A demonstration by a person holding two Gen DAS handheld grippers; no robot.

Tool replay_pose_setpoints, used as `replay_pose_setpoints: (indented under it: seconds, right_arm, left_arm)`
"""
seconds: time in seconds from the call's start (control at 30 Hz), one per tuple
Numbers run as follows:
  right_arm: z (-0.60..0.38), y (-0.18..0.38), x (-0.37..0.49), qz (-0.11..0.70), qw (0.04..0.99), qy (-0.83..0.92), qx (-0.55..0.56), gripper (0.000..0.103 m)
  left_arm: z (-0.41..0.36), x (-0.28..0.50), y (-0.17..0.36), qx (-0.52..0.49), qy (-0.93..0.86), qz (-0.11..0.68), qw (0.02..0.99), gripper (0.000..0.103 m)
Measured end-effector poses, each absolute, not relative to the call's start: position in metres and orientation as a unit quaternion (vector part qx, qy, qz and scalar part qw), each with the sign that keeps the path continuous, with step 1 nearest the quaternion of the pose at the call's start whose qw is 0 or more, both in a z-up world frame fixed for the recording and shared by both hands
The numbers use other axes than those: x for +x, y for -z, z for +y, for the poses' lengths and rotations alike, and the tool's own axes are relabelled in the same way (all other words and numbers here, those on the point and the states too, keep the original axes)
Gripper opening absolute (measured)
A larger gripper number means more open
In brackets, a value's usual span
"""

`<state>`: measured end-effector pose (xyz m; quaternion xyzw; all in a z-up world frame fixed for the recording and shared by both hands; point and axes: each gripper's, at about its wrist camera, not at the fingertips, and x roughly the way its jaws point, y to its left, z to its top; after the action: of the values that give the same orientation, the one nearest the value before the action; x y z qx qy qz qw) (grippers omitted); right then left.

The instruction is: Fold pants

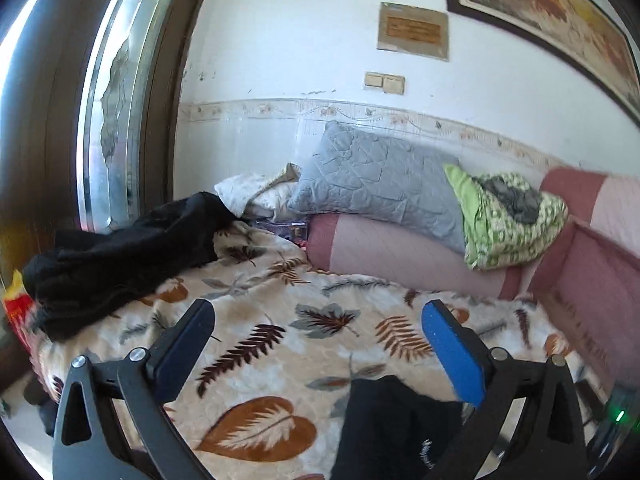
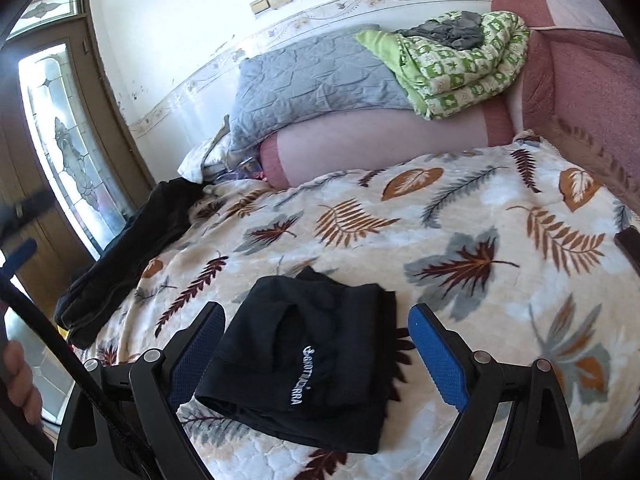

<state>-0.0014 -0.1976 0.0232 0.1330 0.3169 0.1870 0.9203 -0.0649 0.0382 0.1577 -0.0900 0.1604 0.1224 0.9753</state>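
Black pants (image 2: 304, 356) with white lettering lie folded in a compact bundle on the leaf-print blanket (image 2: 460, 248), between the fingers of my right gripper (image 2: 316, 320), which is open and empty just above them. In the left wrist view the same pants (image 1: 396, 428) show at the bottom edge. My left gripper (image 1: 320, 316) is open and empty above the blanket. A second black garment (image 1: 120, 252) lies loose at the bed's left edge; it also shows in the right wrist view (image 2: 132, 248).
A grey quilted pillow (image 1: 380, 188) and a green patterned blanket (image 1: 512, 216) rest on a pink bolster (image 1: 400, 256) along the wall. A pink padded side (image 2: 580, 92) bounds the bed at right. A glass-panelled door (image 1: 116, 100) stands at left.
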Motion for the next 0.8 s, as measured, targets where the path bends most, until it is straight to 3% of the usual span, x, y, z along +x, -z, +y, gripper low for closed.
replay_pose_setpoints:
  seconds: [0.17,0.5,0.8]
  right_arm:
    - [-0.191,-0.007,-0.005,0.334,0.918,-0.178,0.119,0.096]
    - [-0.181,0.015,-0.002,0.368,0.908,-0.173,0.098,0.096]
    - [-0.163,0.022,-0.006,0.371,0.910,-0.180,0.048,0.096]
  left_arm:
    - [0.054,-0.041,-0.137,-0.137,-0.104,0.254,0.952,0.103]
    - [0.044,-0.027,-0.092,-0.051,-0.126,0.335,0.932,0.103]
    - [0.044,-0.010,-0.055,-0.061,-0.128,0.413,0.900,0.103]
